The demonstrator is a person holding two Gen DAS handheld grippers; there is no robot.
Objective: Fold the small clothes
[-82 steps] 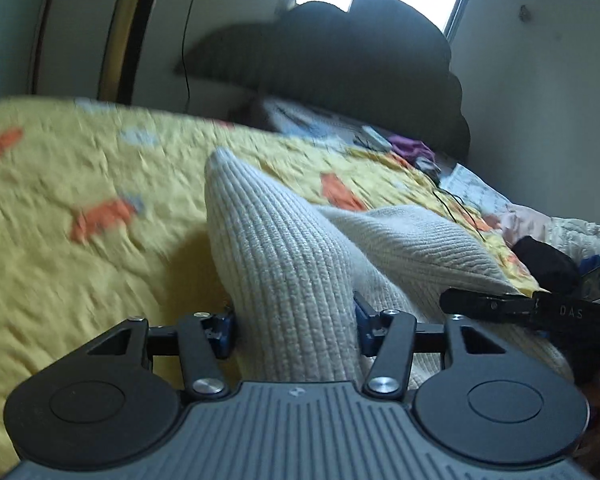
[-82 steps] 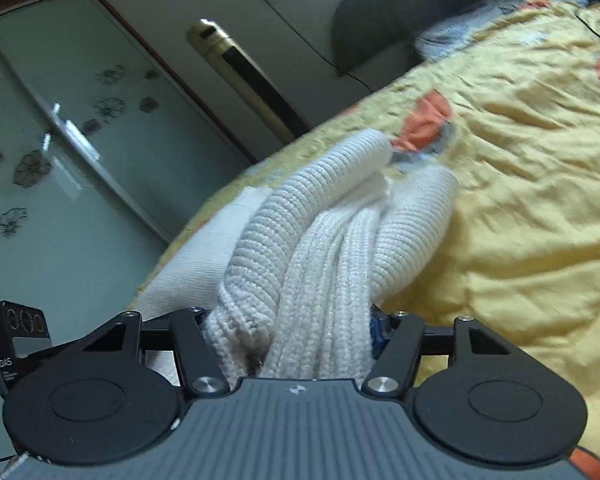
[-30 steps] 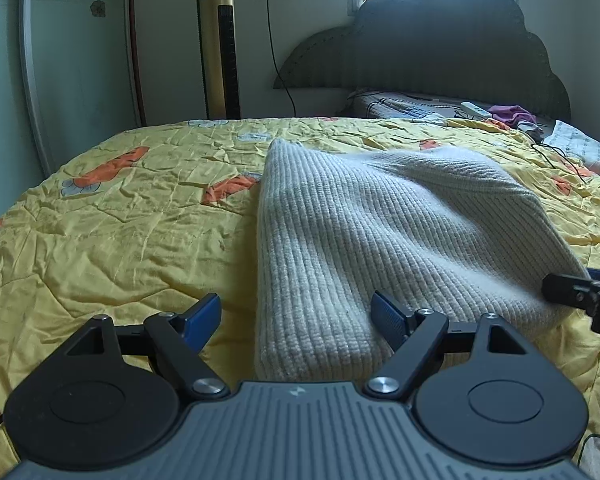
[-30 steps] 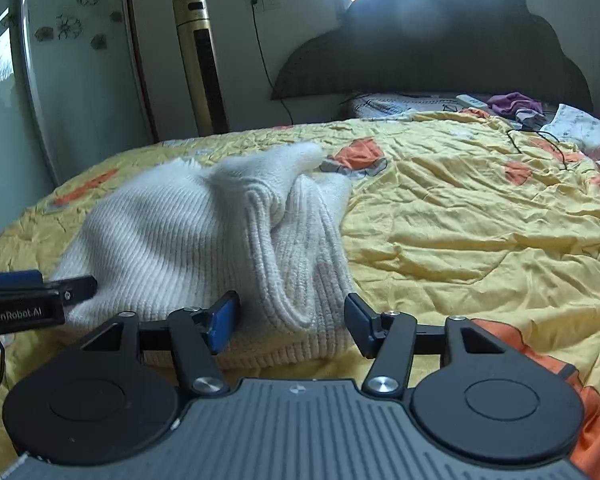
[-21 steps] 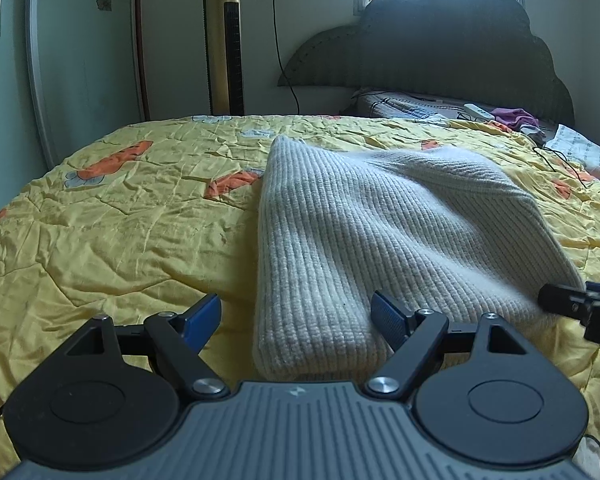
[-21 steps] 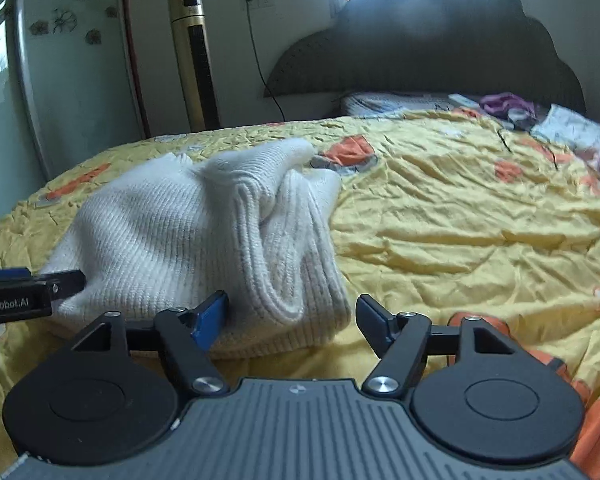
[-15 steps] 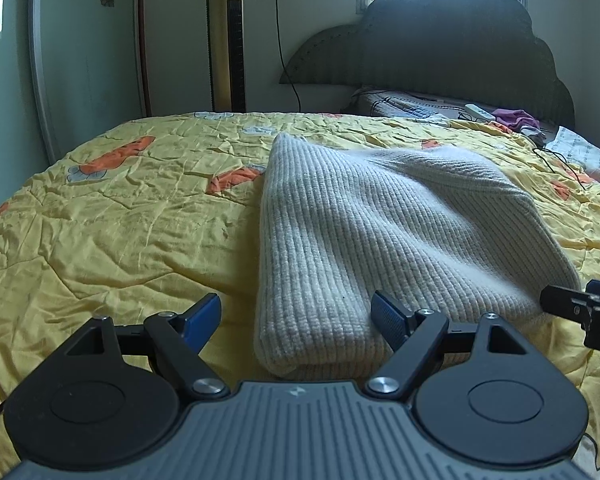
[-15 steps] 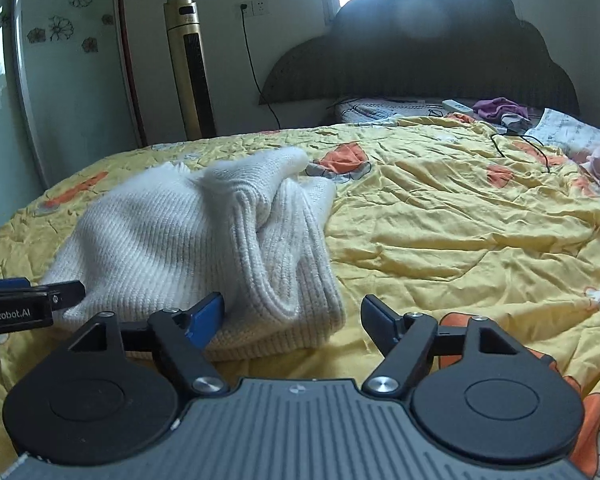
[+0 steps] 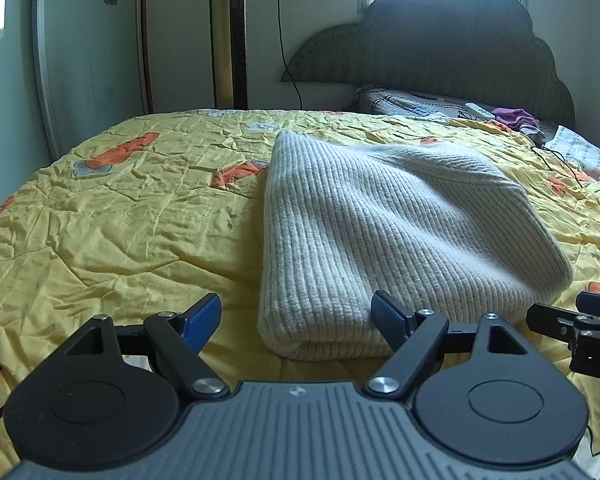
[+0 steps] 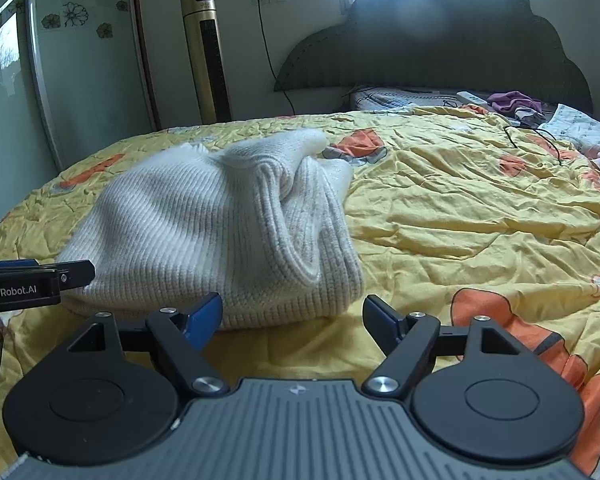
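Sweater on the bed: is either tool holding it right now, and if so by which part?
Nothing is held. The folded sweater lies on the yellow quilt. The left tool is open. The right tool is opening, with neither tool's fingers pressing on it.

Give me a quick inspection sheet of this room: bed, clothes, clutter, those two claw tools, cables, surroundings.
Surface: yellow quilt, wrinkled.
Job's things: white knit sweater, folded, lying on the quilt.
Clutter: purple cloth and white remote by the headboard.
Grippers: left gripper open at the sweater's near edge; right gripper with jaws opening, pads off the sweater.
Cables: black cord on the quilt.
Surroundings: gold tower fan, dark headboard, window.
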